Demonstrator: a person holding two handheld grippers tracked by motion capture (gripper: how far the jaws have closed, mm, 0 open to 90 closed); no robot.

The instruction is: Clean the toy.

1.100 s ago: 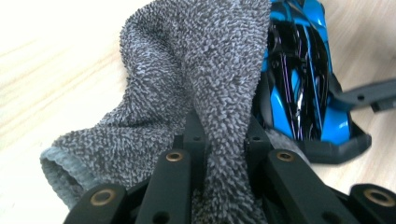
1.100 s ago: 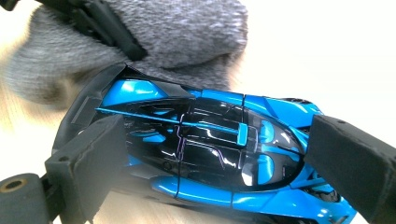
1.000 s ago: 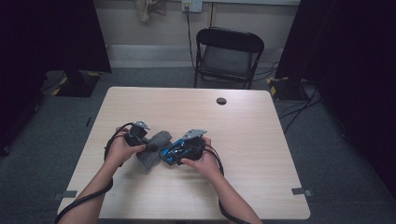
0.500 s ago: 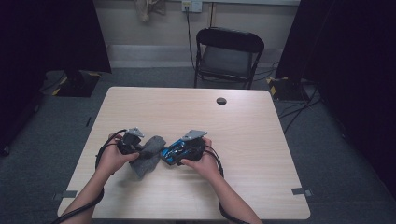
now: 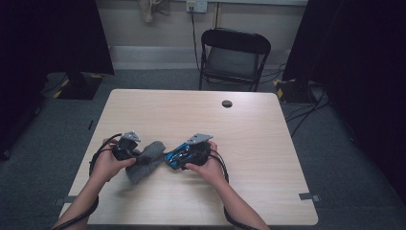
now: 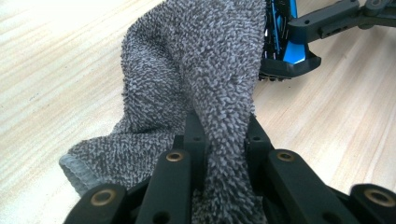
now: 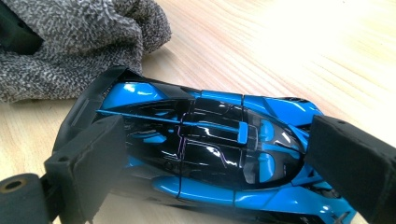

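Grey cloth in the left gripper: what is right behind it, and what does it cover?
Behind the grey cloth, pinched by the left gripper, sits the blue-and-black toy car, clamped by the right gripper. The cloth hides the part of the car behind it; whether they touch is unclear.

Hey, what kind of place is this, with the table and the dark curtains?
Probably a recording studio or lab set-up rather than a home: black curtains flank a lone wooden table, a folding chair stands behind it, and cables trail over grey carpet.

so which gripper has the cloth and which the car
The left gripper pinches the grey cloth. The right gripper clamps the blue and black toy car, nose and tail between its jaws.
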